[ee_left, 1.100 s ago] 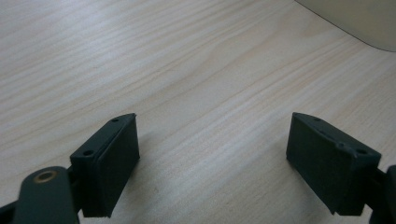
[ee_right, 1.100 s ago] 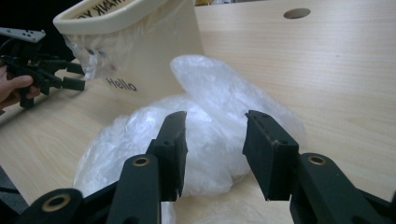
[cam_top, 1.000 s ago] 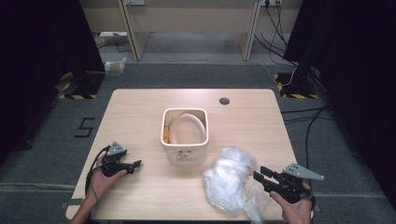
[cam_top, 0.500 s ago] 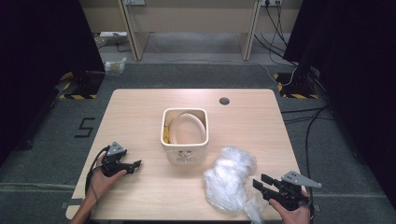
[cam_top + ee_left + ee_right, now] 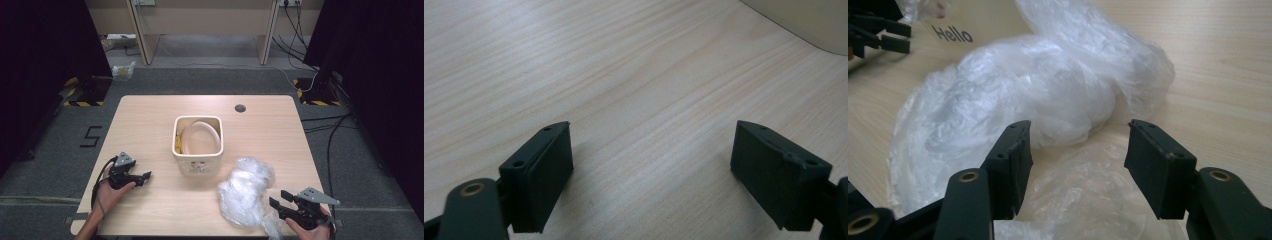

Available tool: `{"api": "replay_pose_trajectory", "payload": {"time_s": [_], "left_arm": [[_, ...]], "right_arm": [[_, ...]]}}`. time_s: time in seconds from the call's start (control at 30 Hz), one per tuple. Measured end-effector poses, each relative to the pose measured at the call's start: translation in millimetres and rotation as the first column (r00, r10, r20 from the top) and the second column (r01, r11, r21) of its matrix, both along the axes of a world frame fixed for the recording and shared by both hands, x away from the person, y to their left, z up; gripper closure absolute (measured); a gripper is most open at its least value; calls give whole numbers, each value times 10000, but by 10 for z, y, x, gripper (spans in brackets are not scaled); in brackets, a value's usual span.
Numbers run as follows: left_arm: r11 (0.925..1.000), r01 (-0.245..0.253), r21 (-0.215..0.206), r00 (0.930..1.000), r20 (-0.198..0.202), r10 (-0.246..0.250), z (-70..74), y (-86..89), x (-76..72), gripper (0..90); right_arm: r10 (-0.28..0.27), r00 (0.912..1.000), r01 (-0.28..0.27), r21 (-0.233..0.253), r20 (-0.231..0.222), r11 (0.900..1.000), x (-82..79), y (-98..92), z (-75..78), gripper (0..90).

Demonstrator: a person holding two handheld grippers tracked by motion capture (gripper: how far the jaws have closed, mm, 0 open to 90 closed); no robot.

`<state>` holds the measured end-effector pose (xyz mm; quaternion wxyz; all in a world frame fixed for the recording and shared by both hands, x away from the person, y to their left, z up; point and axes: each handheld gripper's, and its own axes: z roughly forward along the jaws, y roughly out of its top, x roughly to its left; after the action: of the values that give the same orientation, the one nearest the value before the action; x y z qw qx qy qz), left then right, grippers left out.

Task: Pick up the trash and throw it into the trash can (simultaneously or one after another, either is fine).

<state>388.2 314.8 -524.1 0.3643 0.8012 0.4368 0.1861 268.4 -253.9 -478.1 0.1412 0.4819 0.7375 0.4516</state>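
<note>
Crumpled clear plastic bag (image 5: 246, 194) lay on the pale wooden desk (image 5: 150, 125), front-right, just right of the cream square bin (image 5: 197, 145). Right claw (image 5: 1075, 150), jaws apart and empty, sat directly before the bag, its film spread under the jaws. Bag's long axis ran away from that claw. Left claw (image 5: 654, 165), also apart, rested well left; the right was nearer.

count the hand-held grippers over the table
2. The left hand-held gripper sits at the table's near-left, jaws open; the right hand-held gripper is at the near-right edge, open toward the crumpled plastic bag.
</note>
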Motion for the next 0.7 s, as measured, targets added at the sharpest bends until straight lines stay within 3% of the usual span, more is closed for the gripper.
{"api": "replay_pose_trajectory", "payload": {"time_s": [0.7], "left_arm": [[10000, 0, 1, 10000, 1, 0, 0, 0, 0, 161]], "right_arm": [[-149, 9970, 102, -617, -755, 9980, 30, -24, -199, 448]]}}
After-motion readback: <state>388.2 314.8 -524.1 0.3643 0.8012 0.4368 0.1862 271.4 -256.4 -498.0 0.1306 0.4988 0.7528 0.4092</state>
